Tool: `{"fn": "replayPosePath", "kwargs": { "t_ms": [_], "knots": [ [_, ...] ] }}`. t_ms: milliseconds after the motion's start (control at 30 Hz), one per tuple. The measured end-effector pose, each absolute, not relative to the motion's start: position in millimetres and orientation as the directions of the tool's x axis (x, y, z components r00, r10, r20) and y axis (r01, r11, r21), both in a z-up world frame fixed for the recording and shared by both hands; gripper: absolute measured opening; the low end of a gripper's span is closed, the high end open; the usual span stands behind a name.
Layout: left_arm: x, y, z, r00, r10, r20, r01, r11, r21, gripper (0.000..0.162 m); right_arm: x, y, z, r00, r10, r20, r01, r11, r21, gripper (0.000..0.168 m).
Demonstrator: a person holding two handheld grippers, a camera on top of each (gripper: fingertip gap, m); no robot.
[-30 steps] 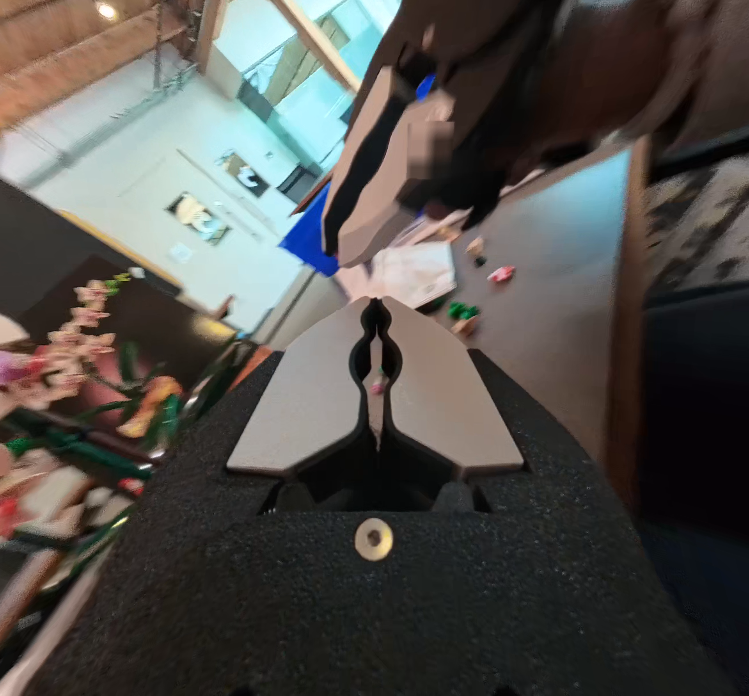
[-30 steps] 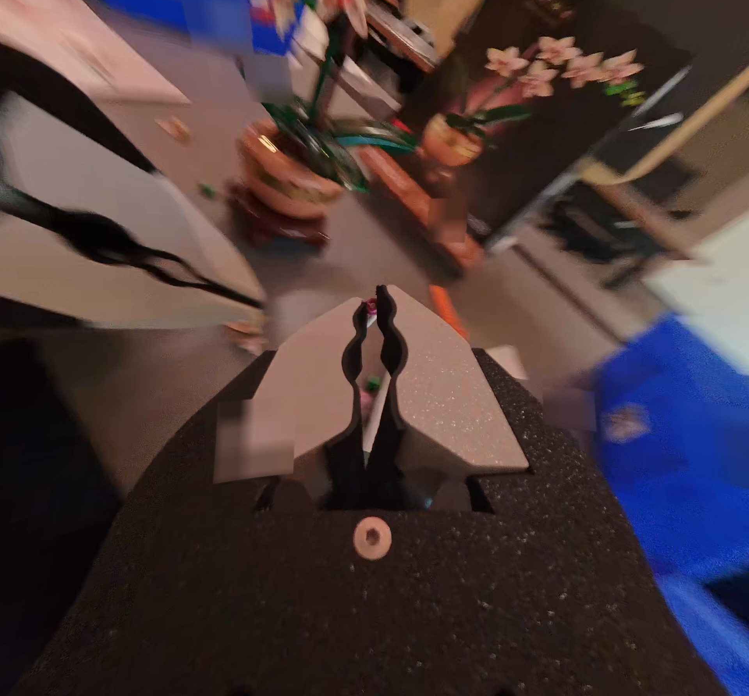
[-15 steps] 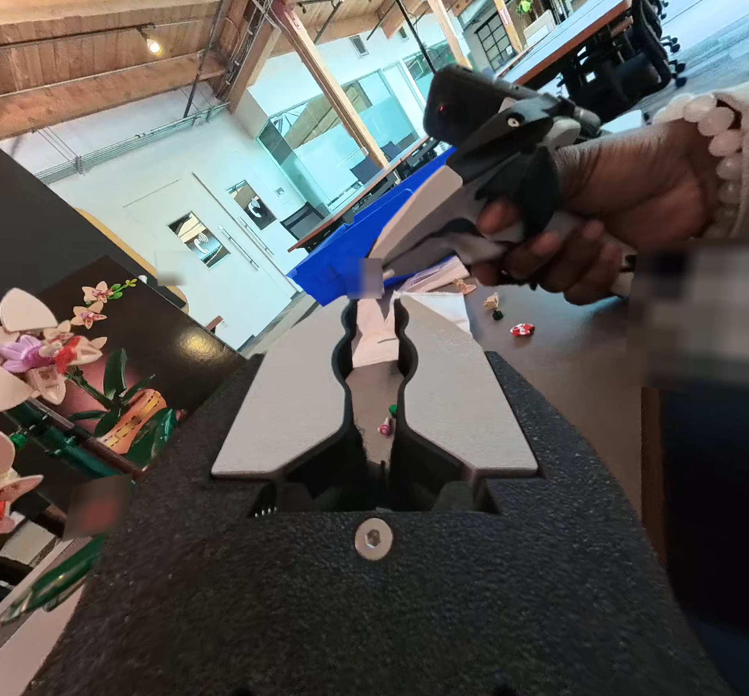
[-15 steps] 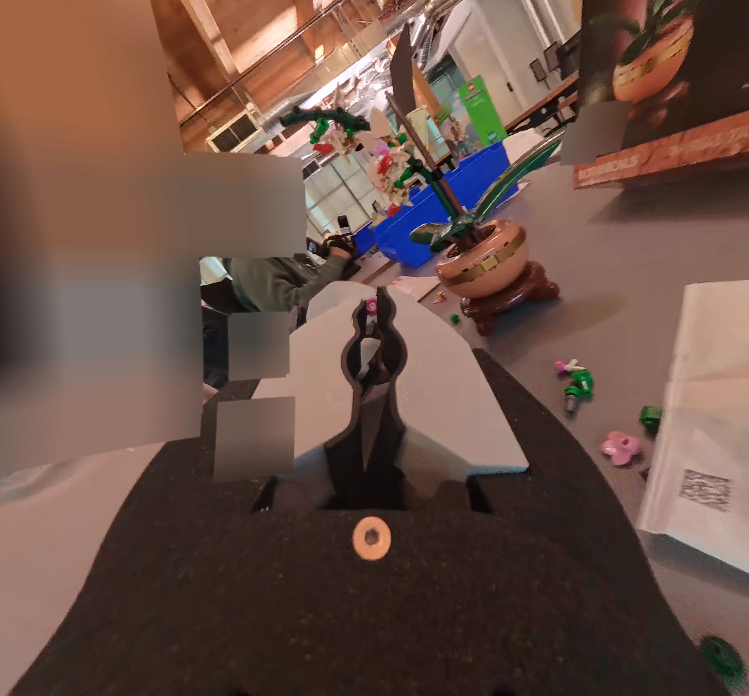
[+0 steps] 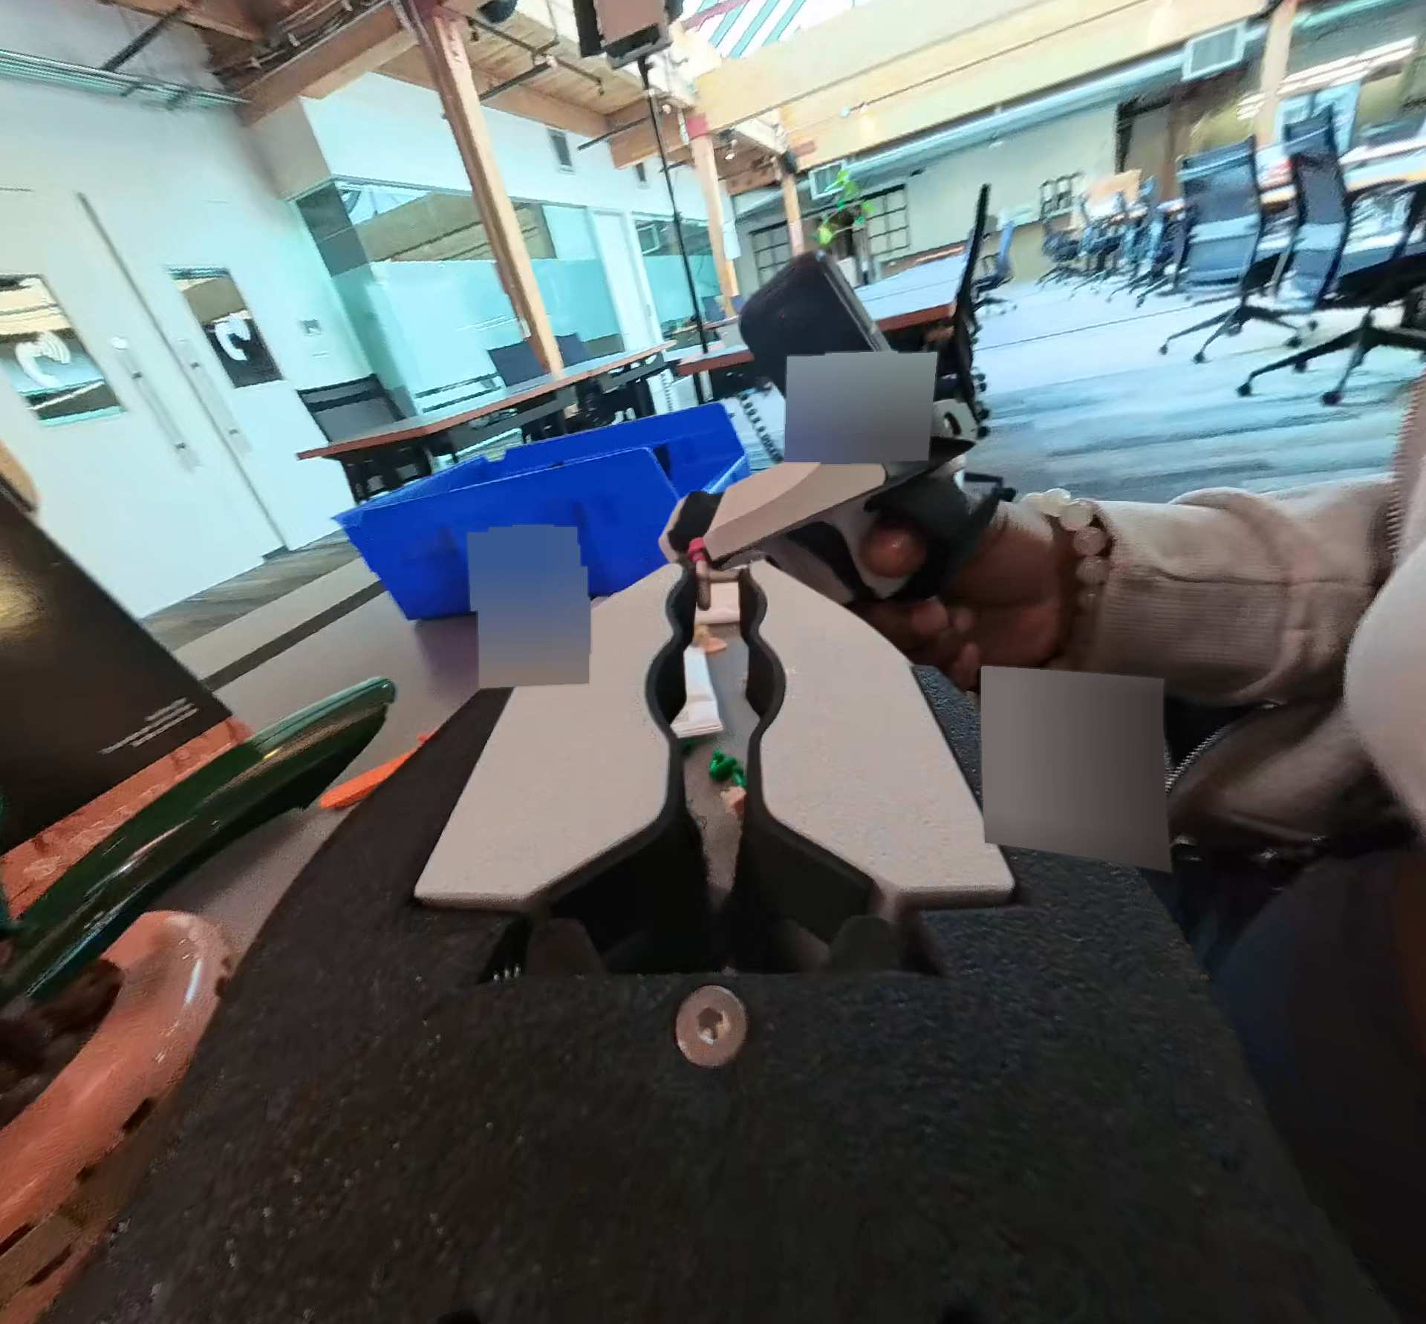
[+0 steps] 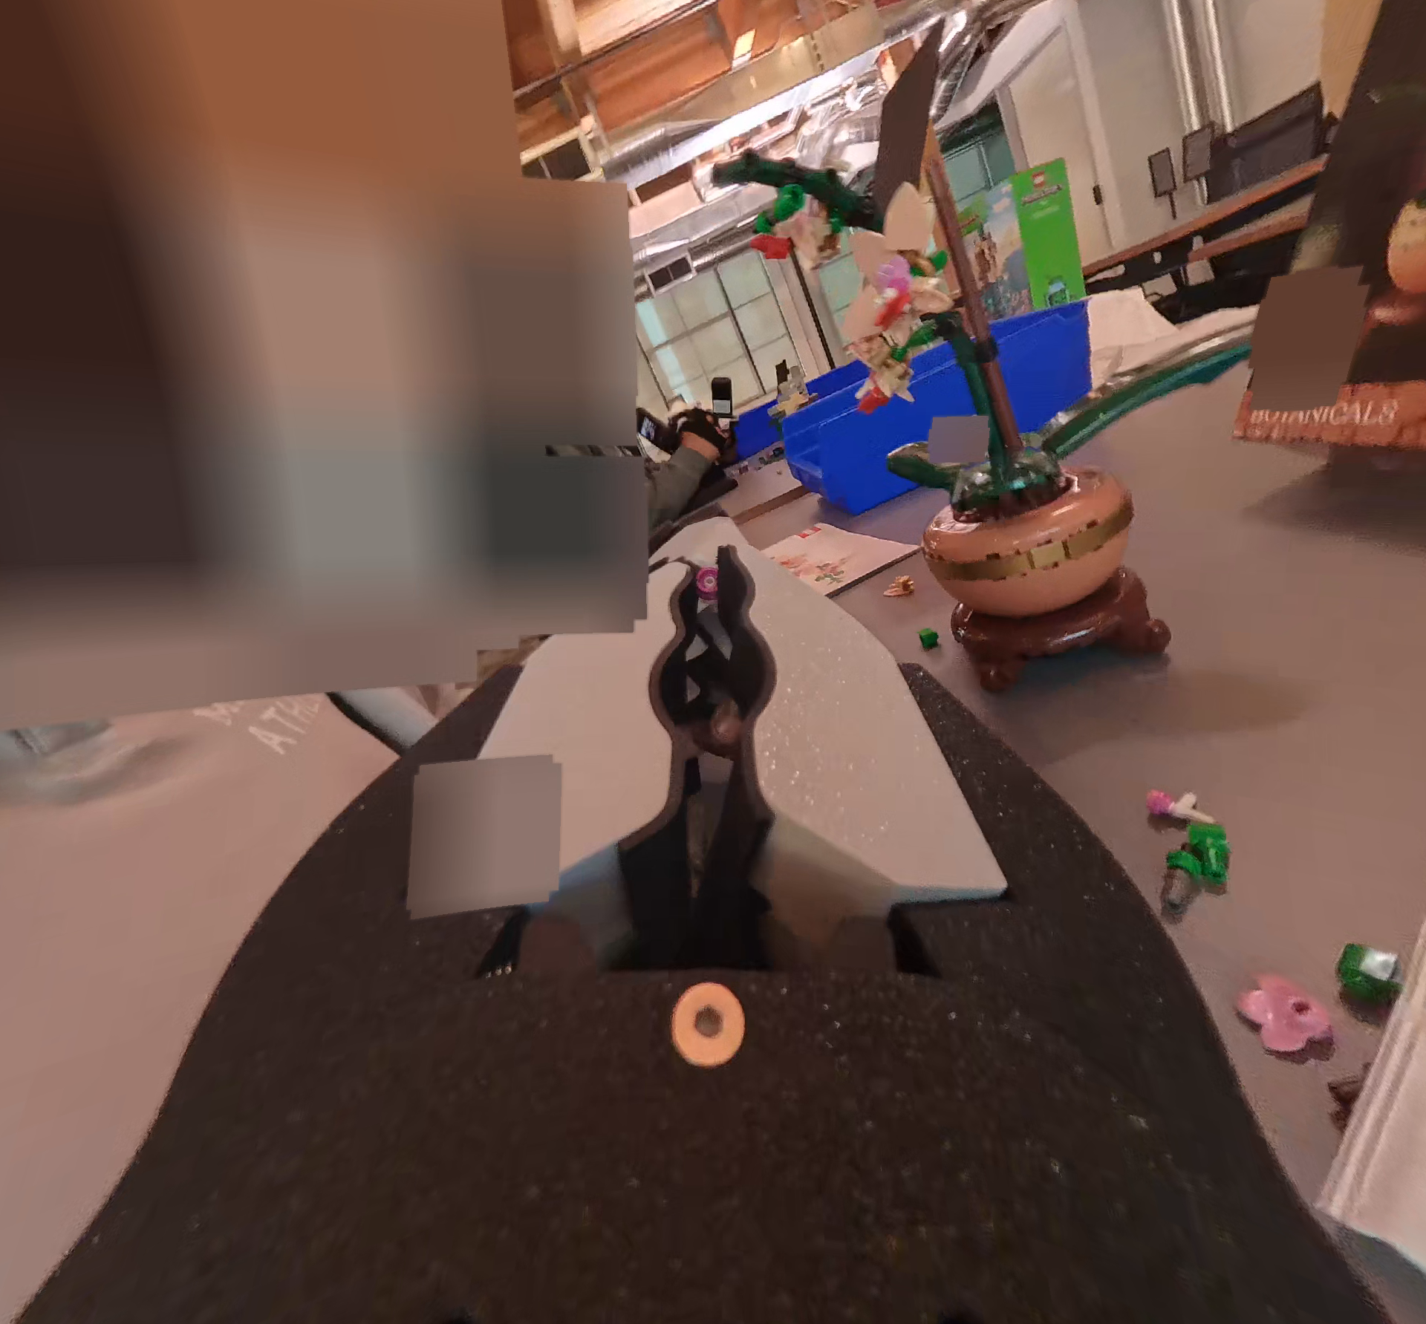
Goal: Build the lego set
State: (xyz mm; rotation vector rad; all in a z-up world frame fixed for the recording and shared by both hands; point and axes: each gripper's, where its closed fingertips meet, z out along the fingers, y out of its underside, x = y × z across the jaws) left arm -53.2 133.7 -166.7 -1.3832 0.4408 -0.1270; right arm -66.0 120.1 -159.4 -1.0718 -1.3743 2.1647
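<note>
My right gripper (image 6: 714, 571) is shut on a small magenta lego piece (image 6: 707, 582) at its tips. In the left wrist view the right gripper (image 5: 689, 545) comes in from the right, held by a hand, and the small piece (image 5: 701, 577) hangs down between my left gripper's tips. My left gripper (image 5: 711, 585) is open, its fingers a little apart on either side of that piece. The built lego orchid (image 6: 895, 284) stands in its tan pot (image 6: 1030, 546) on the grey table, to the right of the right gripper. The pot's rim (image 5: 116, 978) and a green leaf (image 5: 193, 770) show at lower left.
Loose pieces lie on the table at right: a pink flower (image 6: 1285, 1013) and green parts (image 6: 1200, 855). An instruction booklet (image 6: 841, 562) lies behind, a white paper (image 6: 1389, 1071) at the right edge. A blue bin (image 5: 555, 508) and the dark set box (image 5: 77, 670) stand nearby.
Both grippers swung up and came together. My left gripper went from shut to open. The right gripper brought its small piece between the left gripper's tips.
</note>
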Motion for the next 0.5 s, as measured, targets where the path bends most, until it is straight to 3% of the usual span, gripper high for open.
{"fn": "replayPosePath", "kwargs": {
  "t_ms": [33, 167, 300, 433, 500],
  "knots": [
    [-51, 133, -166, 0.906, -0.361, -0.221, -0.159, 0.193, -0.968, 0.01, -64, 118, -158, -0.653, 0.663, -0.366, 0.082, -0.419, -0.904, 0.004],
    [-42, 127, -167, 0.866, -0.466, -0.184, -0.125, 0.154, -0.98, 0.009, -56, 111, -159, -0.686, 0.703, -0.19, 0.043, -0.221, -0.974, 0.004],
    [-46, 129, -168, 0.881, -0.384, -0.278, -0.223, 0.182, -0.958, 0.008, -57, 111, -160, -0.677, 0.728, -0.109, 0.032, -0.118, -0.992, 0.004],
    [-58, 133, -169, 0.934, -0.285, -0.214, -0.184, 0.129, -0.974, 0.008, -66, 118, -158, -0.456, 0.866, 0.203, -0.121, 0.166, -0.979, 0.0],
    [-63, 136, -174, 0.941, -0.262, -0.212, -0.193, 0.097, -0.976, 0.008, -70, 121, -161, -0.394, 0.885, 0.249, -0.111, 0.224, -0.968, 0.0]
  ]
}}
